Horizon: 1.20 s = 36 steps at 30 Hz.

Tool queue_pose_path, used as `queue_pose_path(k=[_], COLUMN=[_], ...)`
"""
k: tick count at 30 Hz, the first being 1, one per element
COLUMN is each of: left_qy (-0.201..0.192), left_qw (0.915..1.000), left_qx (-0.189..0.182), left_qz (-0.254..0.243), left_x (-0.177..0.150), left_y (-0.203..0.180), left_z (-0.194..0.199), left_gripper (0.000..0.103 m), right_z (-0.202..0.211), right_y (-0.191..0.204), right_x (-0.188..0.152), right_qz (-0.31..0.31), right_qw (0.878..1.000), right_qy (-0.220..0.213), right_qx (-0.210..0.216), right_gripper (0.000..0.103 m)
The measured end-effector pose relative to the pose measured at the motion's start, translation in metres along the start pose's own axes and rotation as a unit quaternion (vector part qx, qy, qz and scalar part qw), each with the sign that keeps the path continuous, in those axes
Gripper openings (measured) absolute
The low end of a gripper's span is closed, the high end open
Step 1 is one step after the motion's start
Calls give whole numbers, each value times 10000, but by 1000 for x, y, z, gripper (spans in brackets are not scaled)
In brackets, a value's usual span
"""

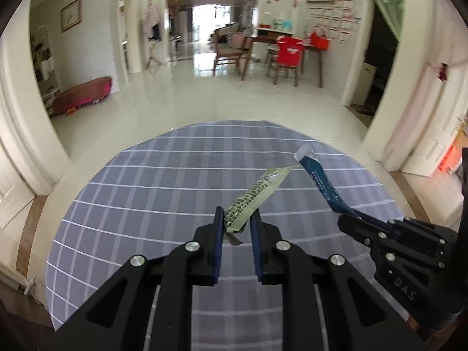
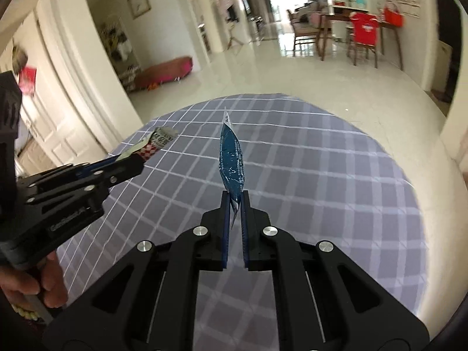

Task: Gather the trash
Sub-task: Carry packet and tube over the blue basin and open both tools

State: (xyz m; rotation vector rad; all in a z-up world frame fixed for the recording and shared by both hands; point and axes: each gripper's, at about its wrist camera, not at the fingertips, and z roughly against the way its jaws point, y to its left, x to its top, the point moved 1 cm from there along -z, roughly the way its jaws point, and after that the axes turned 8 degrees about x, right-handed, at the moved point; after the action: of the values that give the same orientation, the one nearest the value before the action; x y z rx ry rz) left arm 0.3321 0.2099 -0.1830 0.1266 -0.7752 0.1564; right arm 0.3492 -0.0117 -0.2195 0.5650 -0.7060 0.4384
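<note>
Two handheld grippers are raised side by side over a round table covered with a grey-blue checked cloth (image 1: 140, 181), each carrying one piece of trash. Left gripper (image 1: 237, 219): its blue-padded fingers are closed onto the lower end of a pale green wrapper (image 1: 257, 194) printed with small dark squares; the wrapper slants up and to the right, clear of the cloth, and a short grey scrap hangs below the fingers. Seen from the right wrist, the same wrapper shows a red-and-white checked patch and a crumpled far end. Right gripper (image 2: 235, 204): its fingers are pressed together on the bottom edge of a blue sachet (image 2: 231, 158), which stands nearly upright, edge-on, its white sealed tip pointing away. In the left wrist view the two items lie close together, tips almost meeting. A hand (image 2: 32, 286) grips the left tool's handle. Background: tiled floor, wooden chairs, one draped in a red shirt (image 1: 288, 51).
</note>
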Motion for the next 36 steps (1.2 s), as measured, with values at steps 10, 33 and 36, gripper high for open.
queue_pose_path(k=[10,33,36], left_qy=[-101,555,587], left_qw=[9925,9407,9443], left_qx=[-842,-2112,-1865], left_qz=[-876,-2595,-2646], left_x=[-36,-141,-147], left_y=[-135,-391,-402], left_z=[61,90,87], left_gripper=[17,24,80], right_z=[157,323,321], right_y=[-68,-194,-195], right_x=[-78,-257,-261], right_qz=[-955,-2733,-2826], right_qw=[9902,9270,9241], right_qy=[-926,-1909,-1907], right_qx=[-418,-1718,-1729], right_gripper=[7,7,7])
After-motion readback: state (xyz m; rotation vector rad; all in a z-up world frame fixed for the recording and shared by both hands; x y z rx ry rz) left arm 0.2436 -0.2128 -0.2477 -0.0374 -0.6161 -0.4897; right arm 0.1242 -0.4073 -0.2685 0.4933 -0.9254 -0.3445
